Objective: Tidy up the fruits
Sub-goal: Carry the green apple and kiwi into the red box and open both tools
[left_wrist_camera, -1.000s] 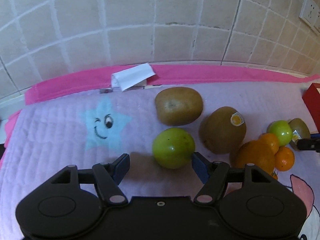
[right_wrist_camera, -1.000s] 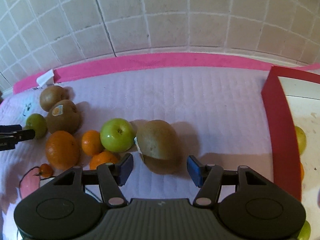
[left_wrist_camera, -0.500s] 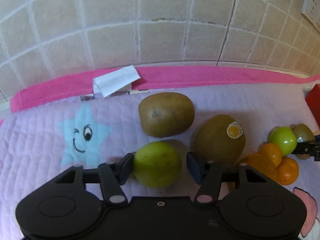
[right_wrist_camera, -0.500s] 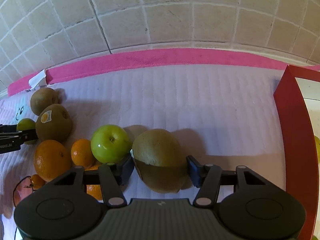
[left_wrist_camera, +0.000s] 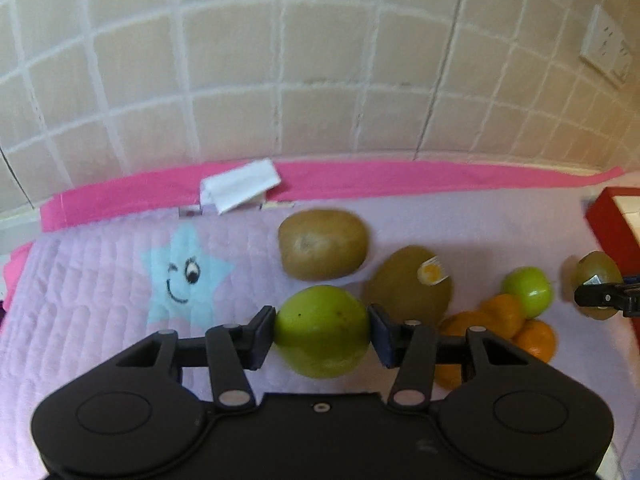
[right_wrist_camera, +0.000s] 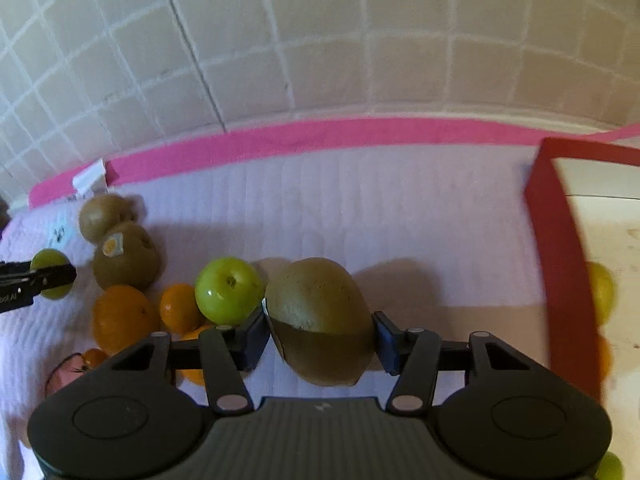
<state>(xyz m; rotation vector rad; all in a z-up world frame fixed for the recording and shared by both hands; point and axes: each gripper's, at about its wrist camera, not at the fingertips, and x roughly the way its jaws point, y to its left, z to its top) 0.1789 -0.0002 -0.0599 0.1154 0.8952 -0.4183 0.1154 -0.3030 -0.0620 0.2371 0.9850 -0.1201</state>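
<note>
Low in the centre of the left wrist view, a green apple [left_wrist_camera: 322,330] sits clamped between the two pads of the left gripper [left_wrist_camera: 322,334], one pad pressed to each side of it, the jaws at a middling width set by the fruit. Just behind it on the pale quilted mat [left_wrist_camera: 100,304] lie two kiwis: a plain kiwi [left_wrist_camera: 323,244] above centre and a stickered kiwi [left_wrist_camera: 408,286] to its lower right, close beside the held apple. Further right is a cluster of oranges [left_wrist_camera: 502,316] with a small green apple [left_wrist_camera: 528,292] touching them.

At the lower centre of the right wrist view, the right gripper [right_wrist_camera: 320,334] grips a large kiwi [right_wrist_camera: 320,316] between its pads, again at about half width, with a label edge showing on the fruit's left side. That small green apple [right_wrist_camera: 229,294] lies just left of this kiwi. At the right edge of the frame is a red-rimmed tray [right_wrist_camera: 552,264] with a yellowish fruit [right_wrist_camera: 600,296] partly visible inside it. At the left edge, the tip of the other gripper shows over its green apple.

A blue star print [left_wrist_camera: 186,276] marks the mat left of centre in the left view; a pink border [left_wrist_camera: 400,180] and a folded white tag [left_wrist_camera: 240,188] run along the beige tiled wall [left_wrist_camera: 320,80], with a white socket [left_wrist_camera: 606,50] at upper right.
</note>
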